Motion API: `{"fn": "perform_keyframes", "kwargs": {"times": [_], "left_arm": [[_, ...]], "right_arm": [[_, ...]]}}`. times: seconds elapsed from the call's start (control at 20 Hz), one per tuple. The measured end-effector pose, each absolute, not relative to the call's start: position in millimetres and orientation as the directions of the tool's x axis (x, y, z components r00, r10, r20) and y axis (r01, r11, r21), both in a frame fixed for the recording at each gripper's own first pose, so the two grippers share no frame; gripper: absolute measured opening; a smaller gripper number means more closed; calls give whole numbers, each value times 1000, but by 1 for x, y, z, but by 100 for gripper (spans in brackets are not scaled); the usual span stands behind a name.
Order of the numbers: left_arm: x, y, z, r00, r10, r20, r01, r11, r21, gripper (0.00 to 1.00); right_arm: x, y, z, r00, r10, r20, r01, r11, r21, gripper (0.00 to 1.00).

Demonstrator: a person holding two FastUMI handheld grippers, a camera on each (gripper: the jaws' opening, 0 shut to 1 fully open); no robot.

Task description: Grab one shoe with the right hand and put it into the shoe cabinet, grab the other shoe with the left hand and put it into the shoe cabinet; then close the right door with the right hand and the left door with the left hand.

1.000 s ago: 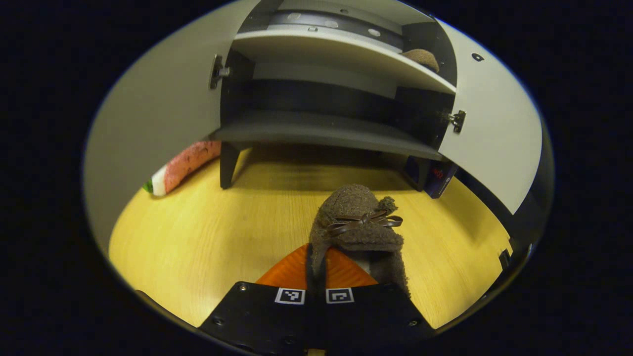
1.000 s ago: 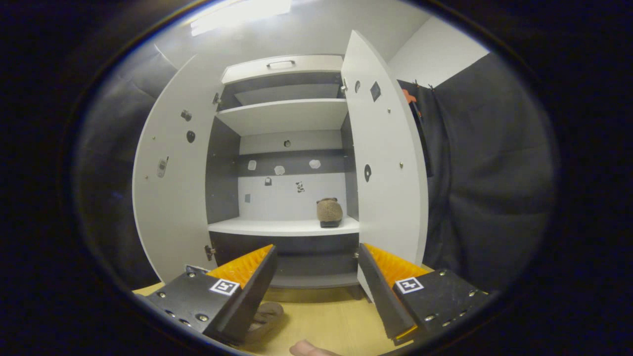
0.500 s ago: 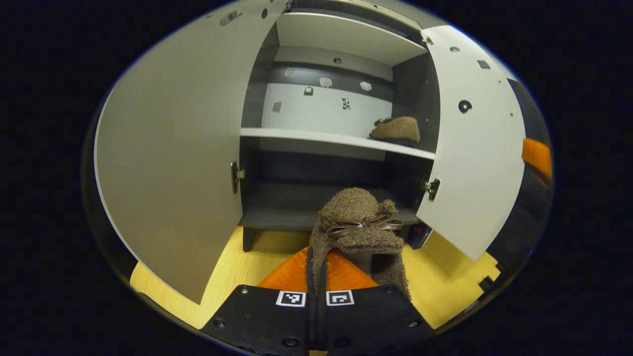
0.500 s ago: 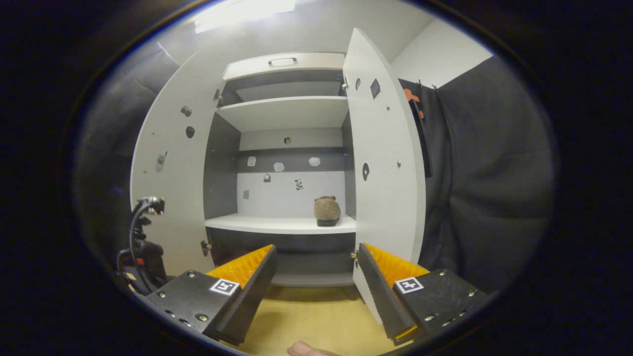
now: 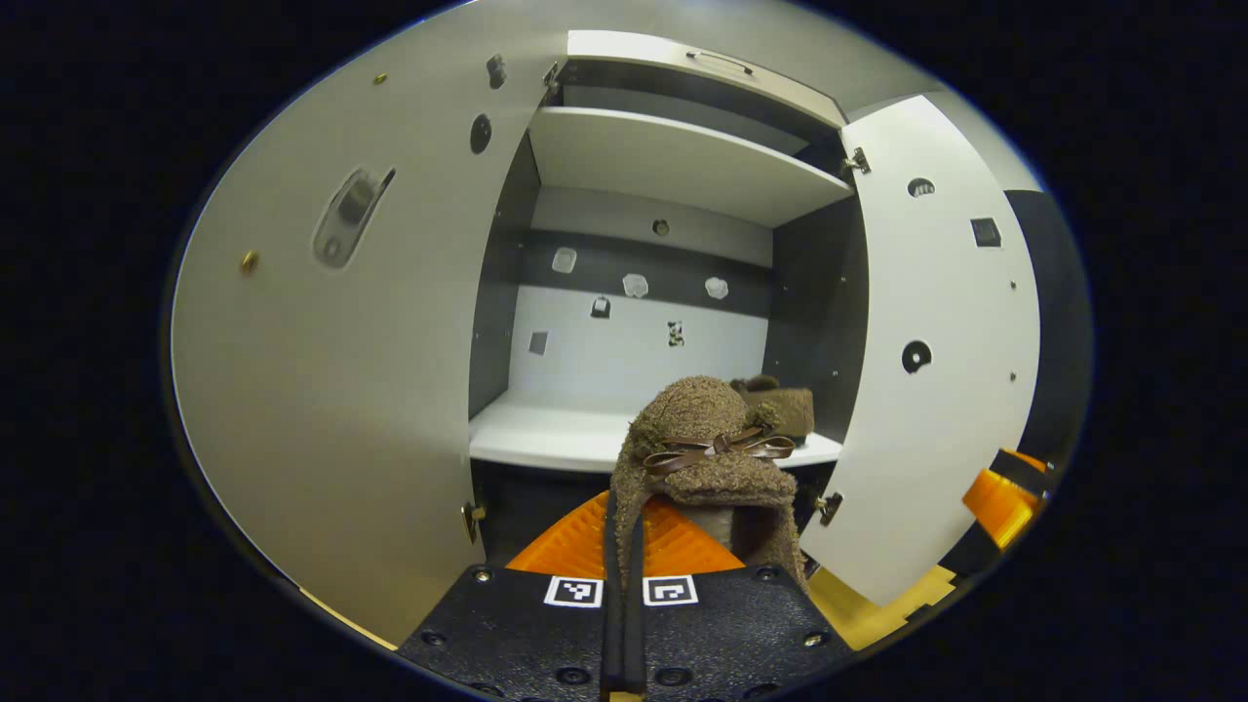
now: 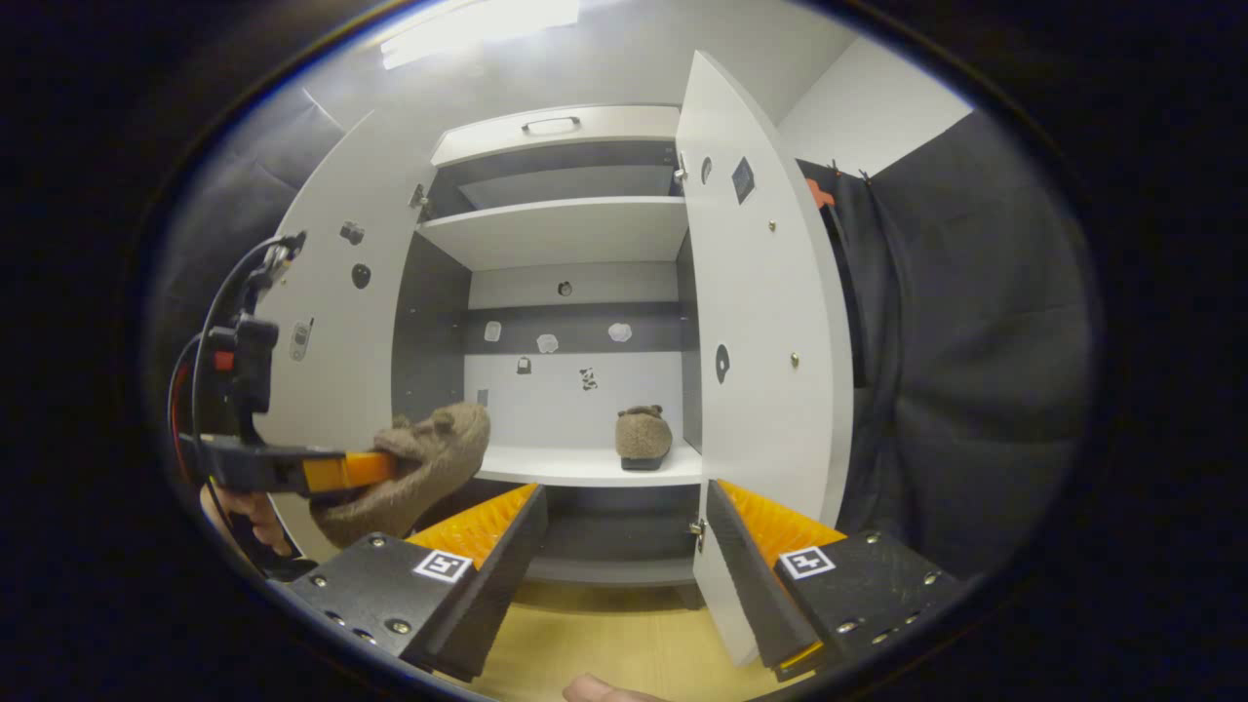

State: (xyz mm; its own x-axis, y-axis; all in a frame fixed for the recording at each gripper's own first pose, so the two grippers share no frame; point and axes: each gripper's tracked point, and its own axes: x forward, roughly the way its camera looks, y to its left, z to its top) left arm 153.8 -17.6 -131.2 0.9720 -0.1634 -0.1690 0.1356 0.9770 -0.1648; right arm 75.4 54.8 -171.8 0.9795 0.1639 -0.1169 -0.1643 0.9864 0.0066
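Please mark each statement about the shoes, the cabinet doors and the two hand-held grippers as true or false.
1. The left hand-held gripper is shut on a brown shoe. True.
2. Both cabinet doors are closed. False: the left door and right door stand open.
3. The other shoe sits on the white shelf. True.
4. The right hand-held gripper holds a shoe. False: it is open and empty.

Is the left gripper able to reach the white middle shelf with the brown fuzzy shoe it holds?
Probably yes. Both doors stand open, and the white shelf is bare left of the other shoe. The left gripper faces it with the brown fuzzy shoe.
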Motion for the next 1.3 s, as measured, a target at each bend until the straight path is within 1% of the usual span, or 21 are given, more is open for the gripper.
{"fn": "perform_keyframes", "kwargs": {"times": [0.25, 0.45, 0.6, 0.7, 0.9, 1.0, 1.1, 1.2, 1.3], "left_arm": [[207, -33, -86, 979, -176, -101, 154, 968, -197, 1], [249, -36, -75, 986, -140, -93, 121, 975, -189, 1], [288, -44, -76, 983, -145, -108, 123, 973, -193, 1], [318, -46, -82, 982, -139, -128, 113, 975, -190, 2], [368, -31, -127, 972, -46, -229, 5, 984, -176, 2], [375, -33, -143, 959, -28, -283, -27, 982, -186, 2], [383, -34, -162, 950, -33, -311, -32, 979, -202, 2], [384, -26, -179, 940, -6, -342, -71, 975, -213, 3], [387, -28, -175, 950, -19, -313, -53, 974, -221, 4]], "right_arm": [[85, 51, -162, 981, 163, -106, -163, 987, 4, 99], [89, 45, -157, 983, 154, -100, -157, 988, -17, 99], [92, 41, -156, 984, 152, -97, -155, 988, -19, 98], [93, 41, -157, 983, 154, -101, -156, 988, -19, 98], [93, 46, -165, 978, 171, -118, -176, 984, -31, 99], [92, 47, -168, 977, 175, -121, -181, 983, -39, 99], [90, 48, -170, 977, 177, -122, -184, 982, -44, 99], [89, 49, -170, 976, 180, -121, -186, 981, -45, 99], [88, 52, -171, 975, 186, -118, -192, 980, -44, 99]]}}
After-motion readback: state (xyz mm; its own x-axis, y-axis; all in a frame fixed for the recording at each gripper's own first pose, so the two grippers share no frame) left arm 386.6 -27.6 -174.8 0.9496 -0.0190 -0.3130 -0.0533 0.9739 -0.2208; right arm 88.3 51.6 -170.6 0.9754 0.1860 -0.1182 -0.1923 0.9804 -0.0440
